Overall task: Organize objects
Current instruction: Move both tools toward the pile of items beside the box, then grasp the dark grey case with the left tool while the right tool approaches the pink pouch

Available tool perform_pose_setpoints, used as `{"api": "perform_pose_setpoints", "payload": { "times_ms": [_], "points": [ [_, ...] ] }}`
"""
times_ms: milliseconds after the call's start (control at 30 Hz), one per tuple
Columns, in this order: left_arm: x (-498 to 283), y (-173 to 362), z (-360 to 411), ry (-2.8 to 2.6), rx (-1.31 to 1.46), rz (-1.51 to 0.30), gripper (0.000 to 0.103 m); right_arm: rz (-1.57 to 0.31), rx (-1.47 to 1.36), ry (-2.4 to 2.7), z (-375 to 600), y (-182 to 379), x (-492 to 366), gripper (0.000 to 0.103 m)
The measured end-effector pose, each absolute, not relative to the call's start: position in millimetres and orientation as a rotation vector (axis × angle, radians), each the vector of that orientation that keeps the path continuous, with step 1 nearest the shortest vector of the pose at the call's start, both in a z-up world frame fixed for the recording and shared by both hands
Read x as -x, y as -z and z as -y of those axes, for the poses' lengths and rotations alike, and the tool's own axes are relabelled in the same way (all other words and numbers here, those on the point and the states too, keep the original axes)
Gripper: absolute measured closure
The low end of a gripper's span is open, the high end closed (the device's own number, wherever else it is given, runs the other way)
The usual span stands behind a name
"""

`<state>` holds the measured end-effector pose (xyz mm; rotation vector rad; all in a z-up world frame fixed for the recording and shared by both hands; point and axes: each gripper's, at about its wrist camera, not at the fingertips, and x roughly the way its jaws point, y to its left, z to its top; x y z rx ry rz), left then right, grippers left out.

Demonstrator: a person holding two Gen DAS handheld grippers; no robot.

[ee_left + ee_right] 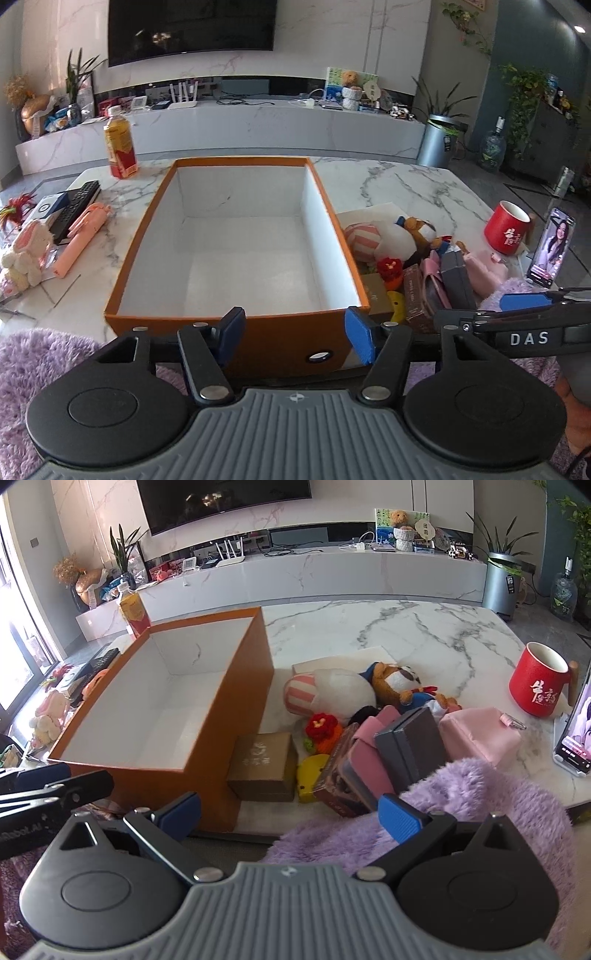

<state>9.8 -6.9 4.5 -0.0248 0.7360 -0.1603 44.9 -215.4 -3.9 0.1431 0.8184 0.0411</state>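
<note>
Marble table (406, 184), orange box (236, 325) before left gripper's (295, 332) wide, empty jaws.

Each gripper has a ribbed grey body flanked by two round black discs, with black linkage arms pinned by silver rivets. The left gripper (293, 334) carries fingers (357, 334) capped in textured blue pads, and a small compass-like mark sits at 12 o'clock on its grey body. The right gripper (291, 818) looks the same; white "DAS" lettering marks its side.
</note>
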Motion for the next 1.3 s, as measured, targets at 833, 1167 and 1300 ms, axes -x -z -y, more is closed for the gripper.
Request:
{"api": "perform_pose_setpoints", "payload": {
  "times_ms": [833,1167,1300],
  "points": [
    [-138,29,124,0.61,-0.053,-1.022,0.082,-0.898,-0.147,0.035,311,31,-111,0.05],
    [-175,36,164,0.69,-0.02,-1.024,0.081,-0.903,-0.183,0.15,366,37,-133,0.05],
    [-185,41,183,0.722,-0.047,-1.046,0.081,-0.932,-0.188,0.144,377,47,-146,0.05]
  ]
}}
